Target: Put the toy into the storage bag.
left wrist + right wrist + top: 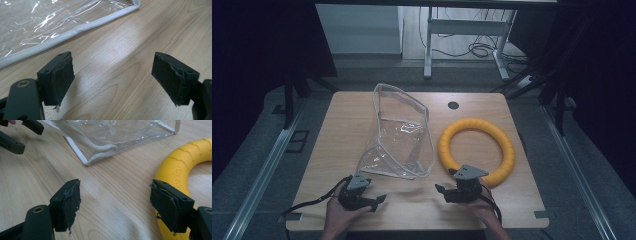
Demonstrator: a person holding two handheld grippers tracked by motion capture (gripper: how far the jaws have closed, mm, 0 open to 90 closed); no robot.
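A: High view. What is being shown relative to the clear plastic bag (399, 135)?

B: The bag is being propped half upright at the middle of the wooden table (342, 120), its mouth apparently turned toward the near edge. A yellow foam ring (477, 150) is being left flat just to the right of the bag, apart from it. The left gripper (379, 200) is being held near the bag's front left corner; the right gripper (439, 190) is being held in front of the bag's right corner, beside the ring's near arc. Both are being kept close, presumably so that bag and ring can be taken together.

A: Left gripper view?

B: The jaws are being held wide apart, with nothing between them. The bag's white-trimmed edge (75, 31) is being seen ahead and to the left, untouched.

A: Right gripper view?

B: Here too the jaws are being held fully spread and empty. The ring (180, 170) is being partly covered by the right jaw, whether touched cannot be told; the bag's corner (100, 157) is lying ahead, and the left gripper (22, 135) is being seen beyond.
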